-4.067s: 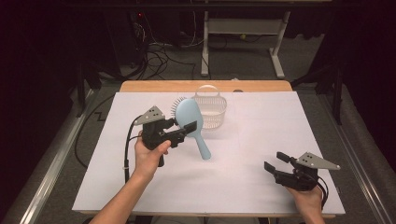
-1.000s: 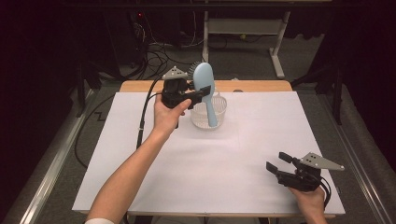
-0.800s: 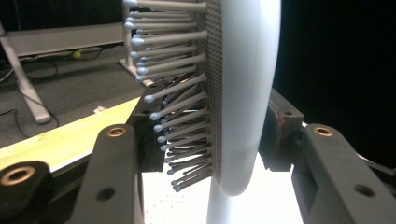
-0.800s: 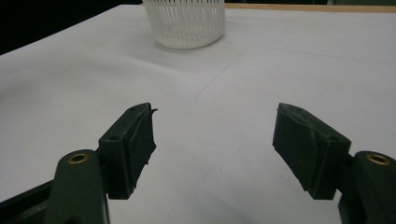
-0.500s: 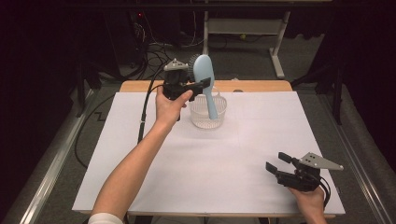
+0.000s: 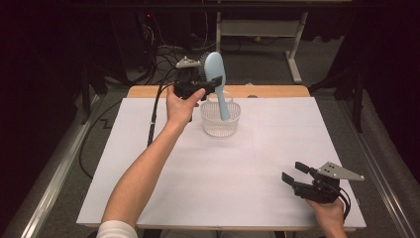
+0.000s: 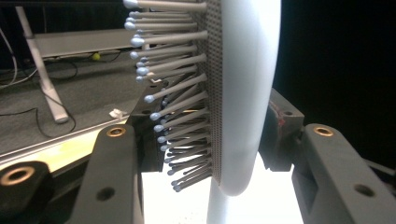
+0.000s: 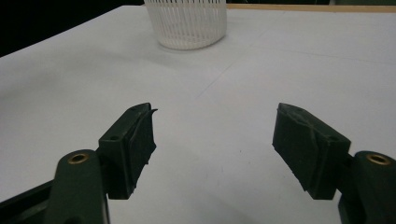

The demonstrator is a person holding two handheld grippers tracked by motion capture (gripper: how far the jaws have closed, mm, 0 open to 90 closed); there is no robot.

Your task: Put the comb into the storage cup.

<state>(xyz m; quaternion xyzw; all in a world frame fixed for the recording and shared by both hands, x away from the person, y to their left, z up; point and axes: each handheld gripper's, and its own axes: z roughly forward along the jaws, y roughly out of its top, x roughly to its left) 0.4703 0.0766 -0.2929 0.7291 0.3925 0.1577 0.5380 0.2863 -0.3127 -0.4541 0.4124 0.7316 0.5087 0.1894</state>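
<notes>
Your left gripper (image 6: 210, 85) is clamped on the head of the light blue plastic hairbrush with grey bristles (image 6: 216, 74). You hold the brush nearly upright above the far end of the table, handle pointing down into the white slotted plastic basket (image 6: 220, 124). In the left gripper view the pads press the bristle side and the smooth back. Your right gripper (image 6: 293, 173) rests near the white paper-covered table's (image 6: 237, 168) near right corner, jaws apart, gripping nothing.
</notes>
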